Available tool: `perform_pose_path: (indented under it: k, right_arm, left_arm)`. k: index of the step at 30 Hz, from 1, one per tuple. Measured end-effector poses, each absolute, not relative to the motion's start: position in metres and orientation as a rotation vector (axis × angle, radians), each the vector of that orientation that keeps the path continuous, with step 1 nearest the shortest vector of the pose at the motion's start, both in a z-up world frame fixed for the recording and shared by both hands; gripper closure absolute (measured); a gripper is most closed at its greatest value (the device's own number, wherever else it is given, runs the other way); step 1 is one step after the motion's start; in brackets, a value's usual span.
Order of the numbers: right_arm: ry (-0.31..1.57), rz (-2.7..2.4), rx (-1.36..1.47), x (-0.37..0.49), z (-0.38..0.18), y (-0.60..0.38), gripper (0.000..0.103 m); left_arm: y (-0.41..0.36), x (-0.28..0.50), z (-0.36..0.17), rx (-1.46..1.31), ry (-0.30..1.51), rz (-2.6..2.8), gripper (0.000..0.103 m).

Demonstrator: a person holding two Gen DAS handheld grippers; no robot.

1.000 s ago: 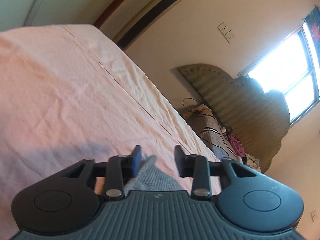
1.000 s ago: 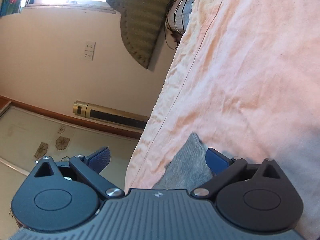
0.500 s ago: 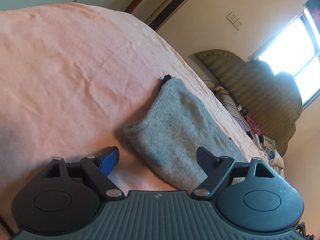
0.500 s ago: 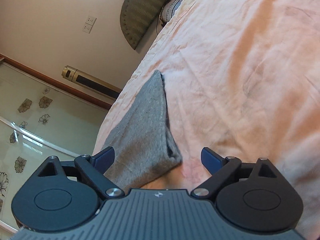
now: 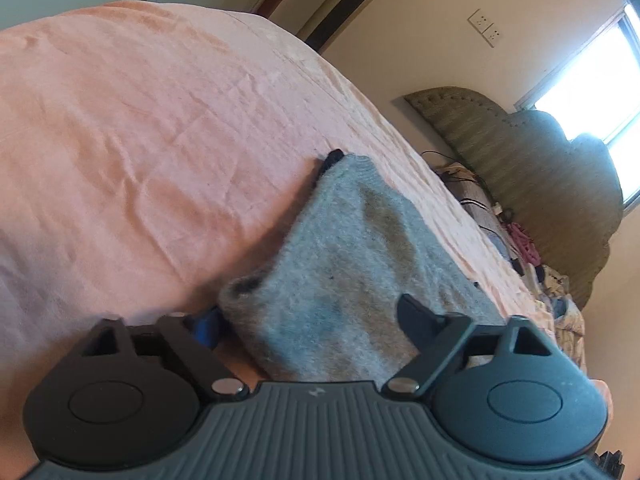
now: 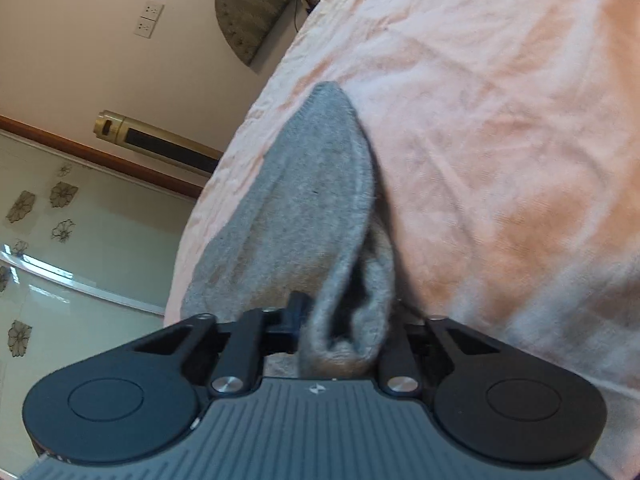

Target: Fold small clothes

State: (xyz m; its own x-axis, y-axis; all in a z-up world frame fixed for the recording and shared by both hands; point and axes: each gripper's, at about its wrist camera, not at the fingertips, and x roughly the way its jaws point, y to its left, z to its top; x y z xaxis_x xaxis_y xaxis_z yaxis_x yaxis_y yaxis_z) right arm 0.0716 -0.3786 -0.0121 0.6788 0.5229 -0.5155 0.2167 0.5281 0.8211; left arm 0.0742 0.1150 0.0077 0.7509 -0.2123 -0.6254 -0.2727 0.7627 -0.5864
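A small grey knitted garment (image 5: 352, 256) lies folded on the pink bedsheet (image 5: 140, 128). My left gripper (image 5: 308, 320) is open, its jaws wide apart on either side of the garment's near end. In the right wrist view my right gripper (image 6: 344, 328) is shut on the near edge of the grey garment (image 6: 304, 208), which bunches up between the fingers and stretches away over the sheet (image 6: 500, 120).
A padded green headboard (image 5: 532, 168) with a pile of clothes and cables (image 5: 520, 240) stands at the bed's far end. A gold tower fan (image 6: 156, 144), a wall socket (image 6: 149, 19) and glass wardrobe doors (image 6: 60, 248) lie beyond the bed's edge.
Both grippers let go of the garment and drew back, showing it flat on the bed. Since then my right gripper has closed on its near edge; my left stays open.
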Motion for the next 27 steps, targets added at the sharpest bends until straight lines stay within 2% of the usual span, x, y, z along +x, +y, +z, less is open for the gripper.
perform_pose_path:
  k: [1,2,8,14,20,21,23,24,25,26,27]
  right_arm:
    - [0.834,0.217,1.048,0.071,-0.015,-0.38,0.091]
    - [0.831,0.217,1.054,0.07,-0.015,-0.38,0.091]
    - [0.77,0.28,1.026,0.061,0.009,-0.376,0.091]
    - [0.765,0.378,0.969,0.016,0.042,-0.392,0.091]
    - [0.857,0.367,1.031,-0.061,0.021,-0.41,0.091]
    - [0.884,0.357,1.037,-0.071,0.019,-0.408,0.09]
    - [0.9,0.343,1.058,-0.081,0.018,-0.412,0.078]
    - [0.888,0.335,1.057,-0.082,0.022,-0.416,0.053]
    - [0.849,0.321,1.029,-0.081,0.03,-0.421,0.019]
    - [0.797,0.304,0.981,-0.076,0.041,-0.426,0.007]
    - [0.76,0.301,0.935,-0.069,0.051,-0.429,0.0]
  left_arm:
    - [0.118,0.076,0.004,-0.721,0.772,0.052,0.092]
    - [0.121,0.08,-0.002,-0.735,0.817,0.055,0.098]
    - [0.121,0.065,0.02,-0.685,0.77,0.007,0.099]
    - [0.128,0.005,0.06,-0.608,0.706,-0.099,0.099]
    - [0.143,-0.07,0.032,-0.586,0.858,-0.121,0.098]
    - [0.143,-0.078,0.027,-0.545,0.883,-0.106,0.096]
    - [0.151,-0.088,0.026,-0.505,0.882,-0.063,0.088]
    - [0.158,-0.088,0.029,-0.51,0.868,-0.042,0.078]
    - [0.165,-0.085,0.037,-0.518,0.835,0.0,0.063]
    - [0.171,-0.081,0.046,-0.523,0.786,0.034,0.052]
    - [0.174,-0.073,0.056,-0.518,0.728,0.051,0.028]
